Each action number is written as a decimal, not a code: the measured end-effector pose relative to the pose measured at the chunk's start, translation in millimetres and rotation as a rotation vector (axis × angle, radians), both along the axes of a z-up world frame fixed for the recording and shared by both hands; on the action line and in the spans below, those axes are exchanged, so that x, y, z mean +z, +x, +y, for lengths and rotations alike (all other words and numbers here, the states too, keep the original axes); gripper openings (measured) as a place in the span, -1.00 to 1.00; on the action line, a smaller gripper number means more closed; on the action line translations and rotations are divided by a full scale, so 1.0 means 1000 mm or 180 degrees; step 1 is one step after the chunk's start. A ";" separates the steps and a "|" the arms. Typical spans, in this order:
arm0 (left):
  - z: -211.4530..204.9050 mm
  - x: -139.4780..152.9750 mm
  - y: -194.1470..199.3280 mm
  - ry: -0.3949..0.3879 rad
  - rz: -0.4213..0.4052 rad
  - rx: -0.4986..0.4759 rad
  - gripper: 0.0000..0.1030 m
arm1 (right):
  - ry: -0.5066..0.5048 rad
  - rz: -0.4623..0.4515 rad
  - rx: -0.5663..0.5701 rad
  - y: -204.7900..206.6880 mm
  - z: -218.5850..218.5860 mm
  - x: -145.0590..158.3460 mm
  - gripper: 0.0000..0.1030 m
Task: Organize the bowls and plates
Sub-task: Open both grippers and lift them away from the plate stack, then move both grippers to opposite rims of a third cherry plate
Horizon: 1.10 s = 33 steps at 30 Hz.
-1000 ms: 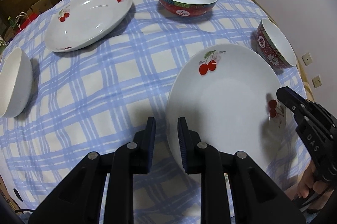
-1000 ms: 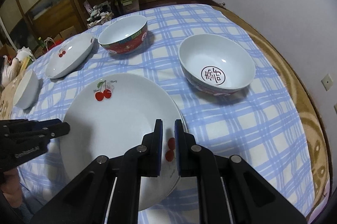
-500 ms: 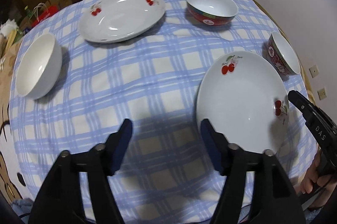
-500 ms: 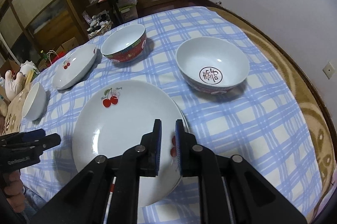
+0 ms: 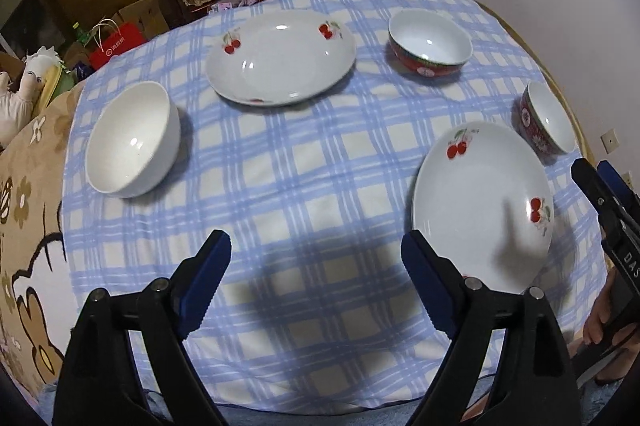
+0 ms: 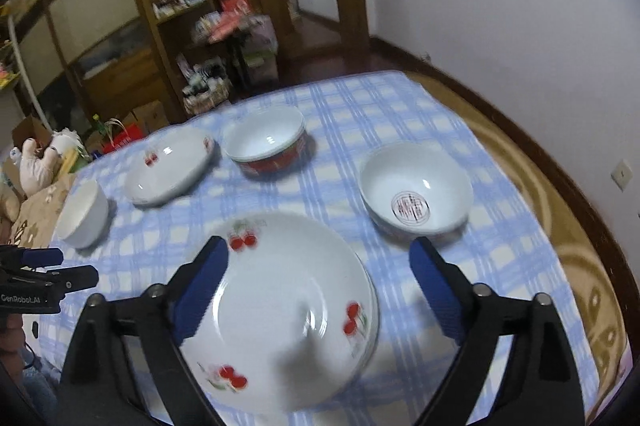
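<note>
Left gripper (image 5: 316, 250) spread wide, jaws just opened, nothing between the blue pads, pointing steeply down. Seen from the right wrist, poking in at the left edge (image 6: 60, 268) as a black body with blue-tipped fingers, a bit of hand (image 6: 12, 330) wrapped round the grip below. Right gripper (image 6: 318, 262) also gaping, jaws freshly sprung apart, pads touching nothing, tilted down at a gentler slant. From the left wrist, showing at the right edge (image 5: 600, 182), black fingers with blue pads reaching in. Fingers (image 5: 596, 318) of the right hand curled around the handle underneath. Both grippers side by side, well apart.
</note>
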<state>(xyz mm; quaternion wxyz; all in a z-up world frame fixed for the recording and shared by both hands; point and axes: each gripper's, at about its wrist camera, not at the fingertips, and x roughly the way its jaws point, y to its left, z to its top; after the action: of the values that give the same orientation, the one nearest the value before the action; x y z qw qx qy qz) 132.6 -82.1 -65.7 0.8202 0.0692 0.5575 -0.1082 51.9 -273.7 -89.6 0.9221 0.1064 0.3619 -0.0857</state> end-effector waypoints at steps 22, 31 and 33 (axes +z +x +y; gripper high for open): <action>0.045 0.043 0.115 0.0081 -0.0293 0.0120 0.67 | 0.0219 -0.0049 0.0546 0.127 0.047 0.065 1.00; 0.053 0.029 0.176 0.0207 -0.0286 0.0220 0.67 | 0.0300 0.0067 0.0665 0.182 0.068 0.039 1.00; 0.053 0.022 0.187 0.0251 -0.0268 0.0217 0.67 | 0.0305 0.0073 0.0677 0.192 0.074 0.035 1.00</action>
<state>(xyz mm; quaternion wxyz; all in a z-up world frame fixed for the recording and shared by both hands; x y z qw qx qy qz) 319.3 -29.1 -43.2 0.8428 0.0869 0.5283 -0.0552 244.3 -199.8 -54.9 0.9157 0.1104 0.3853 0.0288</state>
